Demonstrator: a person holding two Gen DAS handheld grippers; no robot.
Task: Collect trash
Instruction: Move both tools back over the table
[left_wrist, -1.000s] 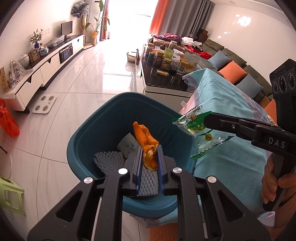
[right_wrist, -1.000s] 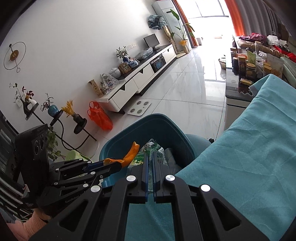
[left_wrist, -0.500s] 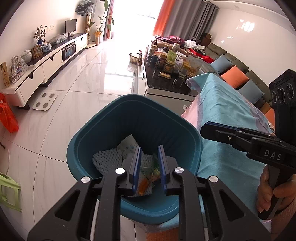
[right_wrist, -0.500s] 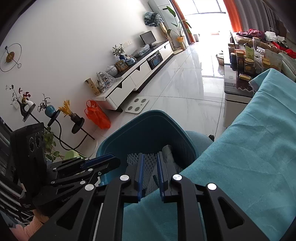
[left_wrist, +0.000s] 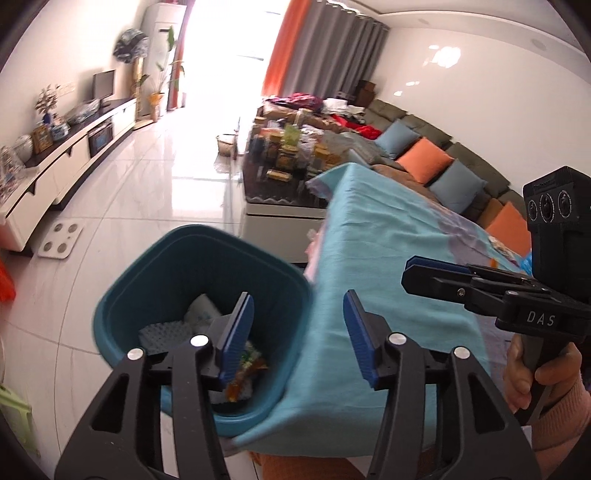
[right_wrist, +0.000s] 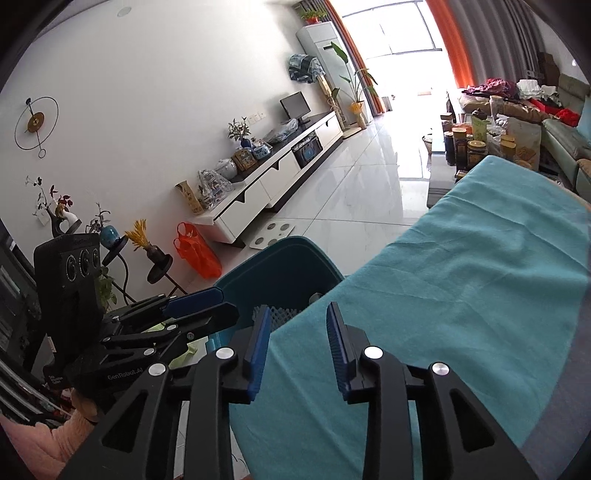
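Observation:
A teal bin (left_wrist: 147, 280) stands on the floor against the edge of the table with the teal cloth (left_wrist: 388, 280). Inside it lie white foam netting (left_wrist: 162, 330), a pale wrapper (left_wrist: 201, 314) and an orange and green wrapper (left_wrist: 247, 363). My left gripper (left_wrist: 297, 332) is open and empty, over the bin's right rim and the cloth edge. My right gripper (right_wrist: 297, 339) is open and empty over the cloth; it also shows in the left wrist view (left_wrist: 436, 273). The bin also shows in the right wrist view (right_wrist: 280, 269).
A low table (left_wrist: 280, 192) crowded with jars stands beyond the teal cloth. A sofa with orange and blue cushions (left_wrist: 424, 158) runs along the right. A white TV cabinet (right_wrist: 280, 173) lines the left wall, with a scale (left_wrist: 59, 240) and an orange bag (right_wrist: 195, 254) on the floor.
Both grippers have opened and let go of their trash: the orange wrapper and the green wrapper now lie in the bin. Both grippers have drawn back toward the cloth.

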